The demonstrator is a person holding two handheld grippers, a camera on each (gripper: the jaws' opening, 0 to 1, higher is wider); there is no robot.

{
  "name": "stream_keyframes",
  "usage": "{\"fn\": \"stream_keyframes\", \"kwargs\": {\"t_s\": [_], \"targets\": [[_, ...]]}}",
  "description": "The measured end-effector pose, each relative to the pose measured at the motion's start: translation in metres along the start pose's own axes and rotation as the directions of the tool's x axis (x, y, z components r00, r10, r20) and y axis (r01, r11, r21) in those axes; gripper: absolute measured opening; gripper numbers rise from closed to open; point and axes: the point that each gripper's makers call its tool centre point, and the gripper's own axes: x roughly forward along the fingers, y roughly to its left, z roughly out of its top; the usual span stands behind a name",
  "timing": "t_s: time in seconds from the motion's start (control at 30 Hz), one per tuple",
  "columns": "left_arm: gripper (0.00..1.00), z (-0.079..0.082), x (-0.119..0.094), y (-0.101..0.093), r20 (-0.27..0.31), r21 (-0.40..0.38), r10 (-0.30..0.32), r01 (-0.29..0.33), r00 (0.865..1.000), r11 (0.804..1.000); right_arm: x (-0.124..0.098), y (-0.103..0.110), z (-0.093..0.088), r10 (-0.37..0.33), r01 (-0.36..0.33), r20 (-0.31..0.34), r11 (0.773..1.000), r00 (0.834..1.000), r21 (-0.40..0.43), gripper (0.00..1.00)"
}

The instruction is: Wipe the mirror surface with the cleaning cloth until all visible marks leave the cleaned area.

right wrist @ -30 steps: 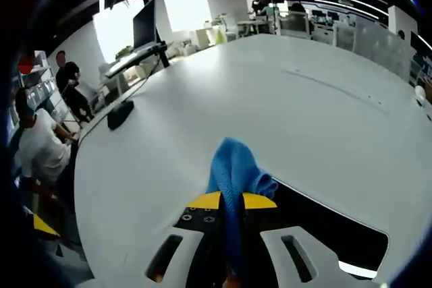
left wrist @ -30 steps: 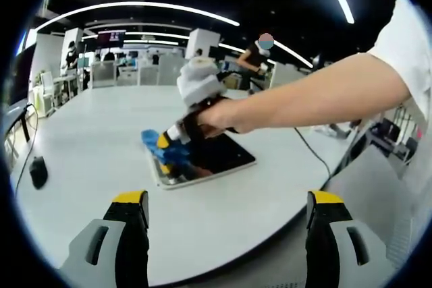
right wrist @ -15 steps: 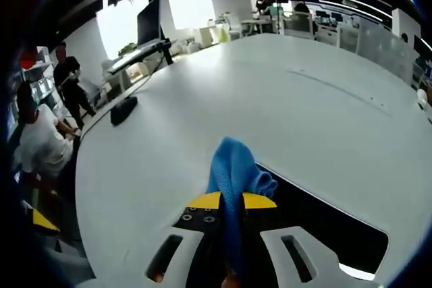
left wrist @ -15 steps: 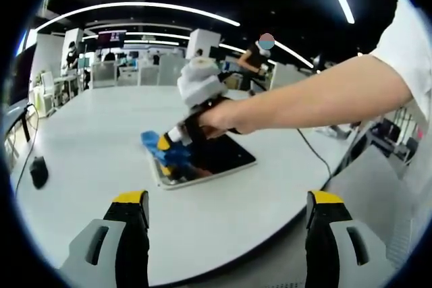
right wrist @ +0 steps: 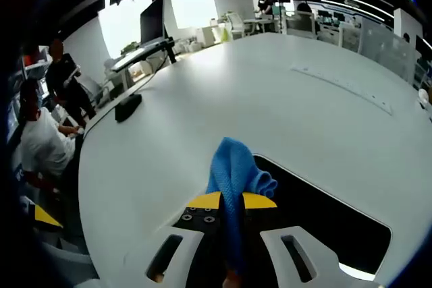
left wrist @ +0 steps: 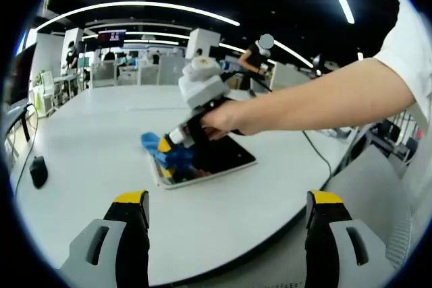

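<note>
In the left gripper view a flat rectangular mirror (left wrist: pixel 214 155) with a pale frame lies on the white table (left wrist: pixel 81 133). A person's hand holds my right gripper (left wrist: pixel 170 148) down at the mirror's left end, shut on a blue cleaning cloth (left wrist: pixel 162 153) that rests on the glass. My left gripper (left wrist: pixel 226 200) hangs open above the table's near edge, well short of the mirror, nothing between its jaws. In the right gripper view the blue cloth (right wrist: pixel 235 177) is pinched in my right gripper (right wrist: pixel 231 201), bunched up over the dark mirror (right wrist: pixel 324 217).
A black computer mouse (left wrist: pixel 38 170) lies at the table's left edge, also seen as the mouse (right wrist: pixel 127 107) in the right gripper view. A cable (left wrist: pixel 317 153) runs off the table's right side. Desks, monitors and people stand behind the table.
The right gripper with the cloth has shifted slightly along the mirror; more of the dark glass shows ahead of the cloth. My left gripper has stayed put.
</note>
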Motion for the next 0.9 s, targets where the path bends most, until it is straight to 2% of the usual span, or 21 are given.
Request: {"fn": "stream_keyframes", "kwargs": {"t_s": [0.23,0.9], "targets": [[0.97,0.0002,0.0001,-0.0001,0.001,-0.001,0.001,-0.001,1.000,1.000,-0.0052,0.0080,-0.0060,0.001,-0.001,-0.004,1.000,1.000,-0.001,0.04],[0.96,-0.0005,0.0000,-0.0009,-0.004,0.000,0.002,-0.002,1.000,1.000,-0.0044,0.0072,-0.0073,0.012,-0.012,-0.008,1.000,1.000,0.005,0.04]]}}
